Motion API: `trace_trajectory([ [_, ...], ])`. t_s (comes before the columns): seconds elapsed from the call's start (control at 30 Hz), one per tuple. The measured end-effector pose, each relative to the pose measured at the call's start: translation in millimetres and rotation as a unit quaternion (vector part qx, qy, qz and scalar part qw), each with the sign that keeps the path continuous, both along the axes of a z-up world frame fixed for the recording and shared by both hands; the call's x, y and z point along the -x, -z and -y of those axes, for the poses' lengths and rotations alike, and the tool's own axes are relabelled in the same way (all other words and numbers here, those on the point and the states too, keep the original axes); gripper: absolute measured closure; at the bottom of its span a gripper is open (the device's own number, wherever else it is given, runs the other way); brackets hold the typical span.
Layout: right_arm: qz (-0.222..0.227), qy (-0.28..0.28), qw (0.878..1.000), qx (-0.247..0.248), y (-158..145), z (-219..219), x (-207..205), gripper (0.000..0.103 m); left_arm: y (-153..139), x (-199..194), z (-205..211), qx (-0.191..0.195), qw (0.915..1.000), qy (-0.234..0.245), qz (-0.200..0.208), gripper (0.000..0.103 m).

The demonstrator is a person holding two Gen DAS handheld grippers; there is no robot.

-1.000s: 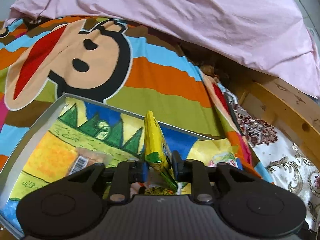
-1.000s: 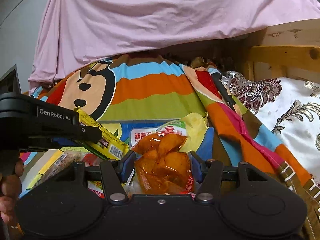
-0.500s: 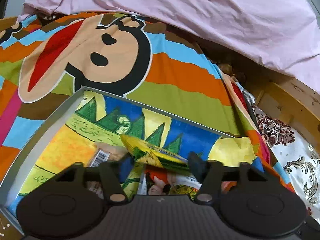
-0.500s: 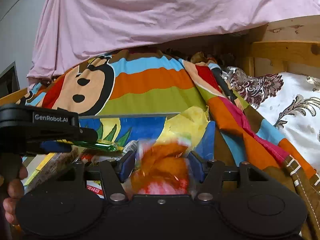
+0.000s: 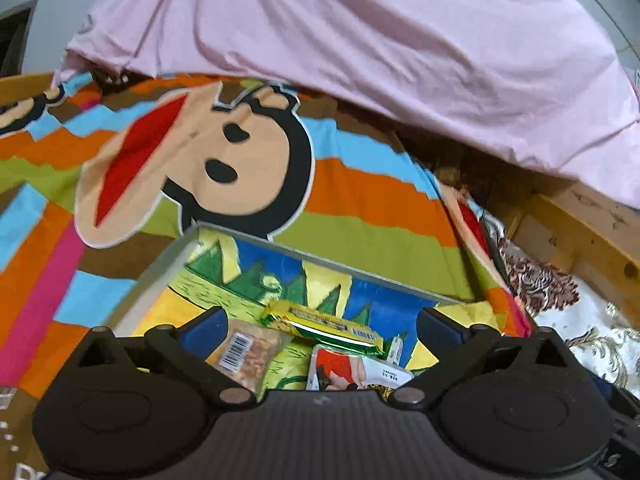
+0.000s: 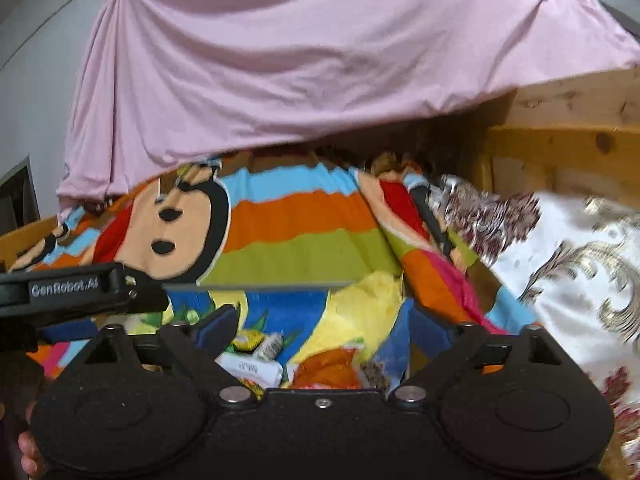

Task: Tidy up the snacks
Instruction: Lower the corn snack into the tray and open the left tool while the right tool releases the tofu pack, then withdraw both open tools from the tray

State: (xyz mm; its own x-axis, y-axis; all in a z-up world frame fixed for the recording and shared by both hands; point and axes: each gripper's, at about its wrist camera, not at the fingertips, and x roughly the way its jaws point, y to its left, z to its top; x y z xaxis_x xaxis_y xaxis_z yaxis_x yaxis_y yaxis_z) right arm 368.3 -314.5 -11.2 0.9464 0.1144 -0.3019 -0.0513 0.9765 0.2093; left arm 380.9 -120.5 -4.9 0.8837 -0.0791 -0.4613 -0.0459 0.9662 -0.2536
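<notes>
The left gripper [image 5: 320,326] has its jaws spread wide with nothing between them, and the right gripper [image 6: 324,334] is spread wide and empty too. Just past the left jaws, a long yellow and green foil snack bar [image 5: 322,326] lies flat in the shallow grey tray with the bright cartoon picture inside [image 5: 160,264]. Beside it sit a clear bag of brown bits with a barcode [image 5: 250,350] and a white packet with a red picture [image 5: 352,372]. In the right view, a see-through bag of orange snacks [image 6: 330,370] lies low in the tray, under the right jaws, though that part is blurry. The tray rests on a striped blanket with a big cartoon monkey face [image 5: 208,152], and a pink sheet [image 5: 360,40] hangs behind. It looks like both snacks have just been put down in the tray. Next, the hands likely need to pull back and find another snack outside the tray, if any are left.
</notes>
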Motion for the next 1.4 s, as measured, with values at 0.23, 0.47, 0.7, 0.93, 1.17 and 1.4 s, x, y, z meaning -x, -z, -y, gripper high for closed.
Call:
trace_trajectory([
  [0.23, 0.024, 0.015, 0.999, 0.019, -38.9, 0.0, 44.5, 0.001, -27.9, 42.5, -17.5, 0.006, 0.9997, -0.018, 0.013, 0.001],
  [0.47, 0.047, 0.011, 0.999, 0.014, -64.3, -6.2, 101.9, 0.001, -48.7, 98.0, -32.9, 0.014, 0.9992, -0.029, 0.025, 0.001],
  [0.7, 0.060, 0.015, 0.998, 0.024, -73.8, -17.3, 164.7, 0.001, -66.0, 165.6, -44.6, 0.004, 0.9977, -0.043, 0.052, 0.001],
  [0.93, 0.074, 0.014, 0.997, 0.007, -79.0, -19.2, 225.6, 0.001, -73.5, 231.2, -57.7, -0.005, 0.9961, -0.052, 0.071, 0.000],
  [1.17, 0.086, 0.031, 0.996, -0.009, -74.2, -35.3, 280.9, 0.001, -61.9, 284.1, -74.2, -0.012, 0.9936, -0.078, 0.081, 0.000],
  [1.4, 0.079, 0.056, 0.995, 0.011, -55.1, -58.8, 329.9, 0.001, -39.9, 321.0, -81.7, -0.031, 0.9909, -0.111, 0.069, 0.000],
])
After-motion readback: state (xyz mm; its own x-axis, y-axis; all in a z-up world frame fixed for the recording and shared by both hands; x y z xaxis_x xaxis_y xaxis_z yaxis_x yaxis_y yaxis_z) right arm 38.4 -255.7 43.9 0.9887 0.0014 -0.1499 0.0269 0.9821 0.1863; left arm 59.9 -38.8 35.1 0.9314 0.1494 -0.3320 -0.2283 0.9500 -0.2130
